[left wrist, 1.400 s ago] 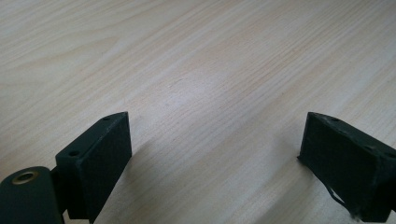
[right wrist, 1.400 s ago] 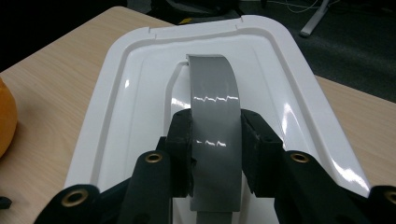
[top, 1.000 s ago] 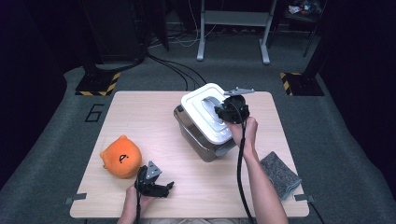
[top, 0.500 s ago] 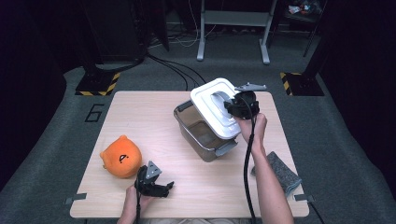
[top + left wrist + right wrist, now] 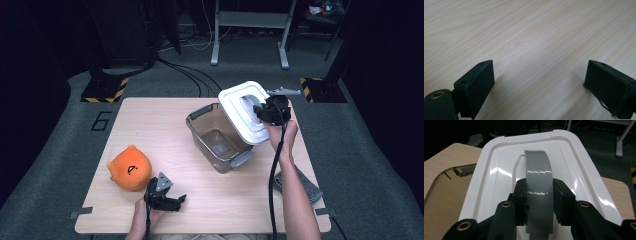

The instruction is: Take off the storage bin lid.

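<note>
Now lifted off the clear brownish plastic box (image 5: 217,140) and carried to the right: white rectangular plastic lid (image 5: 243,112), pinched at its grey arched handle (image 5: 538,192) by the right tongs (image 5: 264,111). So opening done, box open at worktop (image 5: 165,120) centre. Lid hanging tilted above the box's far right edge, long axis running near to far, top face turned right. Left tongs (image 5: 172,202) spread, empty, at near edge beside an orange plush toy (image 5: 130,167).
</note>
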Motion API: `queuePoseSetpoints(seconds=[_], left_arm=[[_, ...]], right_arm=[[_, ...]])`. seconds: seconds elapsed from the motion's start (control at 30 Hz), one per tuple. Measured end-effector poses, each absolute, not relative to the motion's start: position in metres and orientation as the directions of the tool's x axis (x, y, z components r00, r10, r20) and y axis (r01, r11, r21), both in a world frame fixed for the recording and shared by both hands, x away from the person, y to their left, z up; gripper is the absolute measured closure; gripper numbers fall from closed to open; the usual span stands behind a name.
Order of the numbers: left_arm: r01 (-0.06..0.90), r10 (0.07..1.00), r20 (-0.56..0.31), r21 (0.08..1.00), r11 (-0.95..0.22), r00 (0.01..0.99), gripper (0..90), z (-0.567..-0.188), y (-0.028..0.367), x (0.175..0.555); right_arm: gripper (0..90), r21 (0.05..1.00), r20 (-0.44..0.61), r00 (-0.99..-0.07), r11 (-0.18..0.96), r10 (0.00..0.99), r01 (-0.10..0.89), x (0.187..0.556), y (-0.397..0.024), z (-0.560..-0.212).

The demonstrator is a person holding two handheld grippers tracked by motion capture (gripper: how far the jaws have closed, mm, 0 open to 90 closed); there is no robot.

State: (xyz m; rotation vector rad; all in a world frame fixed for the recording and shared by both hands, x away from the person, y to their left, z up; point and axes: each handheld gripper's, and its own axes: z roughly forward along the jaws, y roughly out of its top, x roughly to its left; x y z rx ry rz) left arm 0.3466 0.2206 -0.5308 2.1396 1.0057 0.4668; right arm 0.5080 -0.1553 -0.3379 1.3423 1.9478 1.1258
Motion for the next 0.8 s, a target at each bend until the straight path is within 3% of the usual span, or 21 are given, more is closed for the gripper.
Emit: queuePoseSetpoints(seconds=[0.8], left_arm=[[0.516, 0.775, 0.020, 0.735, -0.439, 0.631, 8.7, -0.531, 0.220, 0.346]], right_arm=[[66.4, 0.856, 0.067, -0.236, 0.066, 0.969, 0.513, 0.517, -0.206, -0.348]])
